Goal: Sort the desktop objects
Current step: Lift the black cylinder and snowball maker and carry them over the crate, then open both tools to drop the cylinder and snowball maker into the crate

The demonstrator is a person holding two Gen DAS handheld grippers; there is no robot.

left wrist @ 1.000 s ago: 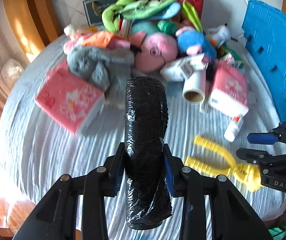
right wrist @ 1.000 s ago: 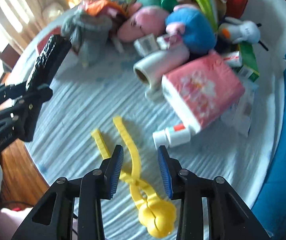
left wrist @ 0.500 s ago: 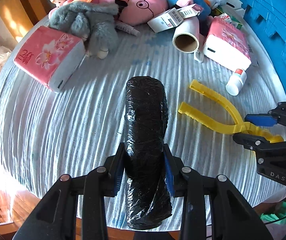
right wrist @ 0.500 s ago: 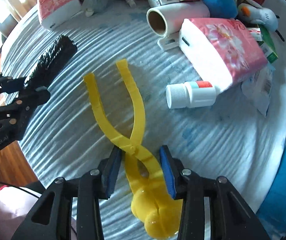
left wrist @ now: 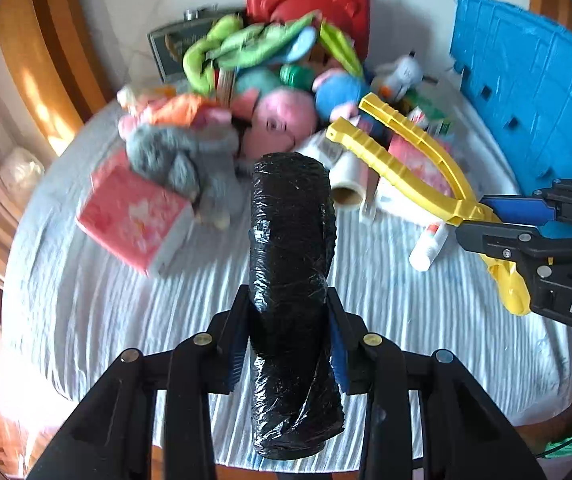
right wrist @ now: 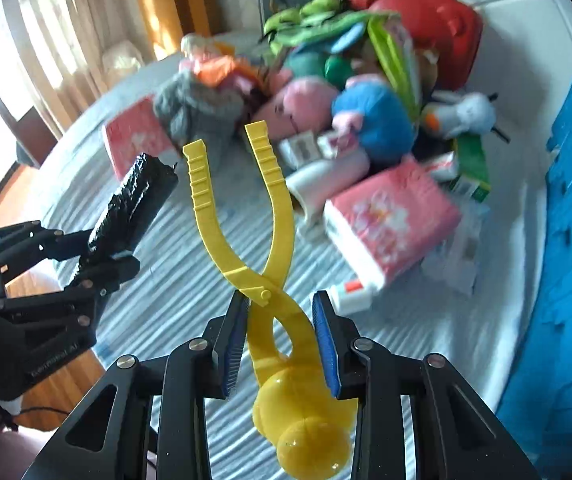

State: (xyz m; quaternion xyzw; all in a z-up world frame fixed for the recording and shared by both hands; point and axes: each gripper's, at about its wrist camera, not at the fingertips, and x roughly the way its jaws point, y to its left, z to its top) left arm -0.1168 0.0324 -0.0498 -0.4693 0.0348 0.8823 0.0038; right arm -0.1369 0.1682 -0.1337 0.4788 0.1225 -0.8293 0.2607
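Observation:
A black roll of plastic bags stands upright between the pads of my left gripper, which is shut on it above the white striped tablecloth. In the right wrist view the same roll and left gripper hang at the left. Yellow plastic tongs with a ball-shaped end sit in my right gripper. Its jaws are closing on the tongs just below the hinge, and the tongs are off the table, handles pointing forward. From the left wrist view, the tongs stick out of the right gripper at the right.
A heap of plush toys fills the far side, with a red case behind. Pink tissue packs, a paper roll and a white glue bottle lie on the cloth. A blue crate stands at the right.
The right gripper closed around the yellow tongs on the cloth and lifted them off it. Both grippers have risen, the left still carrying the black roll.

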